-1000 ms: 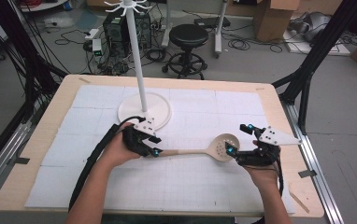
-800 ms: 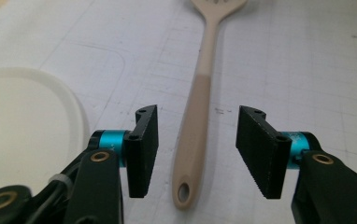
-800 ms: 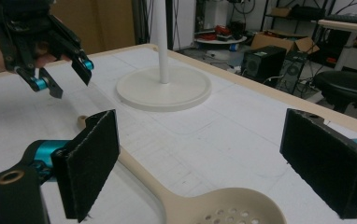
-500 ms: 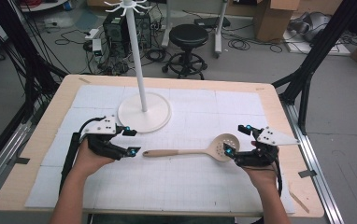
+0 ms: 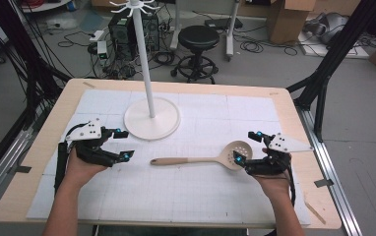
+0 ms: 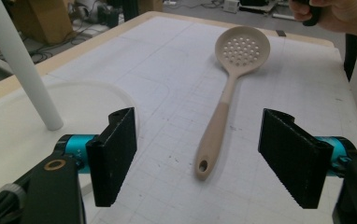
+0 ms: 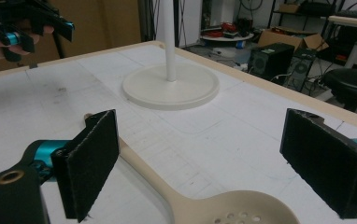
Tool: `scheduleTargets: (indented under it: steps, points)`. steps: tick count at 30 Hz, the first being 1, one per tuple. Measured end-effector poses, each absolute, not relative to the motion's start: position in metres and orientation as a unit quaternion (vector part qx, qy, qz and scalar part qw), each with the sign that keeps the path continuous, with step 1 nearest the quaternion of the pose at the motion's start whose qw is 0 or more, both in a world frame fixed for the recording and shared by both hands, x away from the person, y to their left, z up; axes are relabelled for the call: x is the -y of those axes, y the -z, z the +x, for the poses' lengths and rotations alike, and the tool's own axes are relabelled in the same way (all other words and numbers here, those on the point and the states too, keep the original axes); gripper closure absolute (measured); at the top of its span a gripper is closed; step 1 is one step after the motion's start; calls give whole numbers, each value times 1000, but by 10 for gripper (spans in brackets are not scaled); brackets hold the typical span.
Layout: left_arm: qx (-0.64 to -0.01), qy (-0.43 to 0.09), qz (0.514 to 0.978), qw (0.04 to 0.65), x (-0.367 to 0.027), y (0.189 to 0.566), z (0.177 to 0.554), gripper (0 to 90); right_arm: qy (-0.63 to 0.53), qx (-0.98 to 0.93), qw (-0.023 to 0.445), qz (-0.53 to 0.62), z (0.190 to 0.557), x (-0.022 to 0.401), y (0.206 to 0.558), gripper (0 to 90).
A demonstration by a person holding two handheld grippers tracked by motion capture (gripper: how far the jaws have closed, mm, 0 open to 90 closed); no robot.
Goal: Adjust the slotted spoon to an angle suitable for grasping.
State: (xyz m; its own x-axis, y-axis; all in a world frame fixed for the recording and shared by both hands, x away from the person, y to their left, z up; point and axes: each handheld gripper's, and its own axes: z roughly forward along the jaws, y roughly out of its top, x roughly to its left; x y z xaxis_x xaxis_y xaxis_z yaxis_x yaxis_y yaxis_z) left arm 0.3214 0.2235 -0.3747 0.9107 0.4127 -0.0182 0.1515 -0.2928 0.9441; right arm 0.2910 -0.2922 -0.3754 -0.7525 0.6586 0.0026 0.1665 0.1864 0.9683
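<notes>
The left gripper (image 5: 119, 144) has let go of the beige slotted spoon with its long wooden-coloured handle (image 5: 203, 159) and drawn back toward the left of the high view; a second ago it sat at the handle's end. The spoon now lies flat and free on the white gridded worktop (image 5: 201, 196), centre-right of the frame, its handle tip pointing left and its perforated bowl just beside the right gripper (image 5: 246, 146). In the left gripper view the jaws stand spread wide, the handle end (image 6: 203, 165) lying between and ahead of them, untouched. The right gripper's jaws are likewise spread, astride the bowl without gripping. The white hook stand with round base (image 5: 151, 118) waits behind, so hanging is seemingly yet to come.
</notes>
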Motion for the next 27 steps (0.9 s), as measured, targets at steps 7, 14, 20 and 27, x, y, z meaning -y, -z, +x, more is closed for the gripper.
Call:
scheduleTargets:
  steps: [7,14,20,27]
  points:
    - [-187,-126,794,565,-227,377,323,207,-575,-738,213,283,294,294,376,111]
    - [-193,-137,791,565,-226,378,323,119,-574,-741,208,280,293,292,378,111]
    - [-200,-141,778,579,-232,375,322,66,-574,-741,209,278,292,291,378,111]
    - [-206,-148,769,586,-233,374,322,16,-574,-742,210,276,291,292,377,111]
